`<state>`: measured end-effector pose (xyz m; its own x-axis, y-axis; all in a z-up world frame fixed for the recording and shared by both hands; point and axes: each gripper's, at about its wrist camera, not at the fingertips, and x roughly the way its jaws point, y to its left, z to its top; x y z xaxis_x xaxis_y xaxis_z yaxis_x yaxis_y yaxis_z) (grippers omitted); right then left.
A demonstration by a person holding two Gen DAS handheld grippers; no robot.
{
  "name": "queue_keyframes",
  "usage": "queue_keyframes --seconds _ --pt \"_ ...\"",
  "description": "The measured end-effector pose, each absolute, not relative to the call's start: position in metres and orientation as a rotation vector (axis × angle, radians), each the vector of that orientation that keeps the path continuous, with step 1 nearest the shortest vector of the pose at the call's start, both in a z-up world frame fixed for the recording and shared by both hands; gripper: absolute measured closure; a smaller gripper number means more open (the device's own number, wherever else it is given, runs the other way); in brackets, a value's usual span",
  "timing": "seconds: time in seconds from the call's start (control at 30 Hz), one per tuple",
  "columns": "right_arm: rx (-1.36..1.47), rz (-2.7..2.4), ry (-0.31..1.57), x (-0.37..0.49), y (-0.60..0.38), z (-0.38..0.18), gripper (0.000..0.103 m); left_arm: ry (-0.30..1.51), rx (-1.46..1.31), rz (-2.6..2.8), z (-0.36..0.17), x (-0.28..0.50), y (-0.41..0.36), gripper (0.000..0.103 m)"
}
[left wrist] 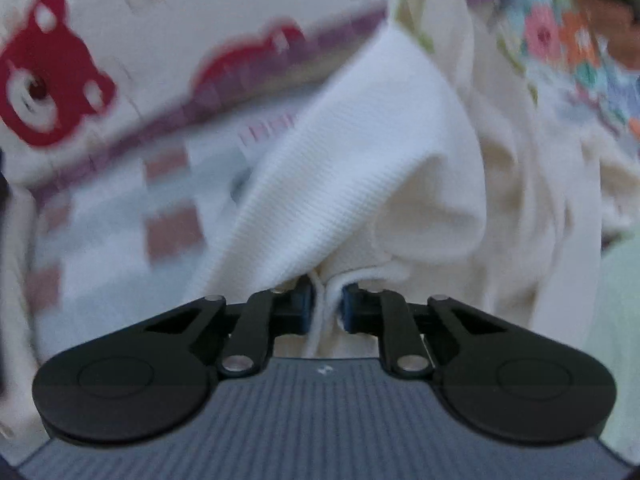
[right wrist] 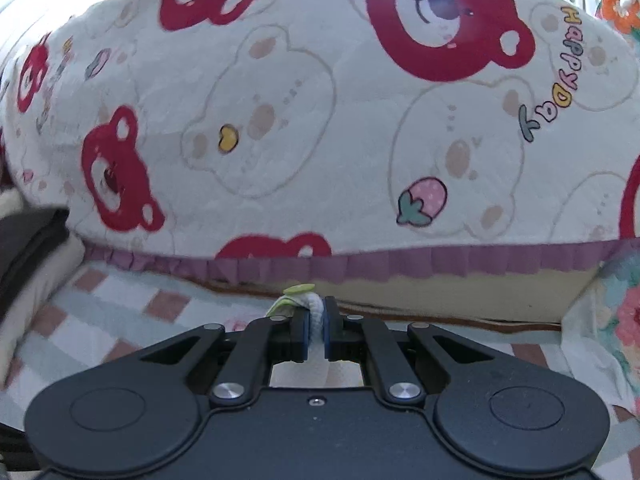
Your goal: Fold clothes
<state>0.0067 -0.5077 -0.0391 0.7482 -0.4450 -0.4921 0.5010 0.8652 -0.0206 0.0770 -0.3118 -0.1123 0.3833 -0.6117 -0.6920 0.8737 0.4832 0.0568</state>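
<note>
A cream-white garment [left wrist: 380, 152] with a ribbed band hangs in front of the left wrist camera, bunched and draped. My left gripper [left wrist: 326, 306] is shut on a fold of it, with a white cord trapped between the pads. My right gripper [right wrist: 316, 322] is shut on a white ribbed edge of the garment [right wrist: 314, 312], where a light green button and tab [right wrist: 296, 292] stick out above the fingertips. The rest of the garment is hidden below the right gripper. The left wrist view is motion-blurred.
A bed with a white quilt printed with red bear faces [right wrist: 320, 100] and a purple frill [right wrist: 400, 264] lies ahead. A pink-and-white checked sheet [right wrist: 120, 312] lies below it. Floral fabric [left wrist: 580, 48] sits at the right, dark cloth [right wrist: 28, 248] at the left.
</note>
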Motion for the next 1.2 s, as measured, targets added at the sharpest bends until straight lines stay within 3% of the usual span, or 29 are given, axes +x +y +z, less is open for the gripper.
queue_keyframes --seconds 0.1,0.17,0.43,0.53,0.67,0.8,0.97,1.03,1.07,1.1,1.2 --pt "0.187 -0.539 0.563 0.029 -0.541 -0.046 0.09 0.599 0.396 -0.953 -0.09 0.102 -0.31 0.089" --pt "0.199 -0.576 0.647 0.041 -0.556 -0.062 0.071 0.621 0.354 -0.915 -0.094 0.118 -0.307 0.09" --pt "0.192 -0.529 0.752 0.0 -0.532 -0.113 0.069 0.817 0.292 -0.905 -0.15 0.119 -0.277 0.09" --pt "0.197 -0.517 0.755 -0.02 -0.521 -0.12 0.068 0.792 0.291 -0.931 -0.151 0.115 -0.278 0.089" --pt "0.221 -0.5 0.712 -0.049 -0.506 -0.117 0.059 0.735 0.293 -0.97 -0.144 0.107 -0.281 0.086" --pt "0.169 -0.389 0.731 -0.062 -0.484 -0.122 0.056 0.744 0.267 -1.016 -0.142 0.103 -0.281 0.058" --pt "-0.081 -0.326 0.896 -0.036 -0.455 -0.155 0.054 0.776 0.217 -1.056 -0.143 0.103 -0.285 0.05" --pt "-0.151 -0.398 0.923 -0.026 -0.454 -0.169 0.054 0.785 0.245 -1.063 -0.147 0.101 -0.295 0.042" --pt "-0.152 -0.419 0.921 -0.024 -0.458 -0.173 0.06 0.79 0.278 -1.058 -0.152 0.1 -0.302 0.04" --pt "-0.114 -0.413 0.907 -0.023 -0.463 -0.174 0.096 0.795 0.311 -1.052 -0.156 0.1 -0.309 0.035" --pt "0.003 -0.392 0.849 -0.026 -0.475 -0.164 0.098 0.842 0.38 -1.016 -0.171 0.102 -0.326 0.034"
